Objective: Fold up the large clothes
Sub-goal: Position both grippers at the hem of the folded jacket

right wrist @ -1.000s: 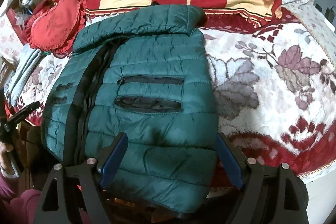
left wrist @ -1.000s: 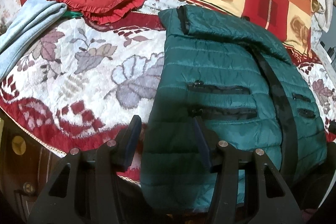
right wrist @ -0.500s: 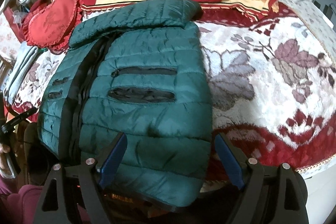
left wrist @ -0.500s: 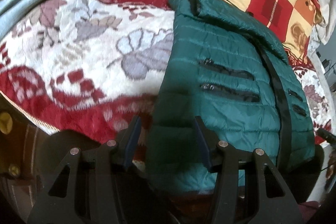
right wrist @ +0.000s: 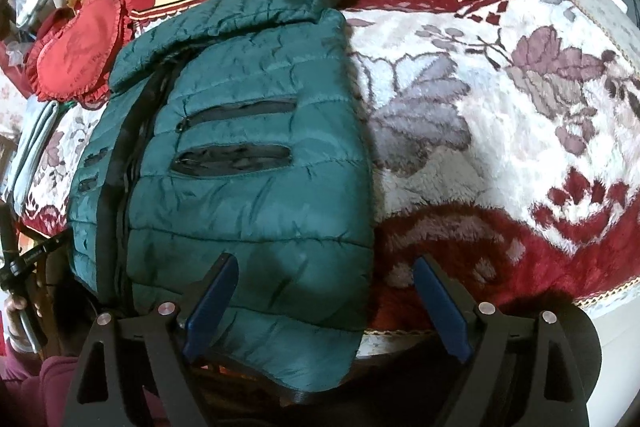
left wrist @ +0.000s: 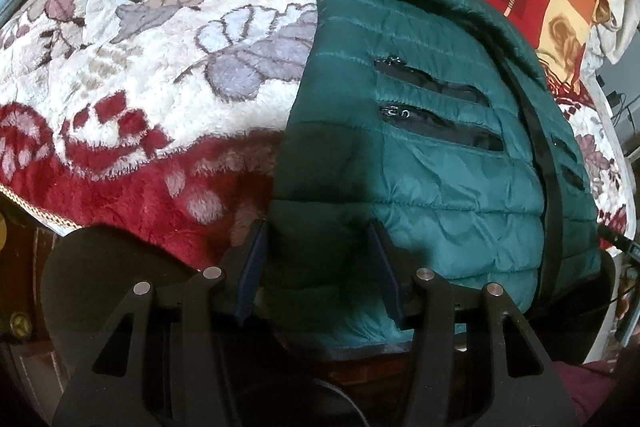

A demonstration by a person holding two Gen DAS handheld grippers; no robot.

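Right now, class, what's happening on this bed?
A person is folding a green puffer jacket laid on a floral blanket. The left hand-held gripper and the right hand-held gripper are both open at the jacket's near hem, one at each bottom corner. Neither has clamped the fabric yet.

The left gripper [left wrist: 318, 269] is hovering with its jaws parted, fingers [left wrist: 251, 267] pointing forward. The right gripper [right wrist: 326, 307] is holding its jaws spread wider, both blue pads [right wrist: 440, 303] angling outward, neither one pinching anything.
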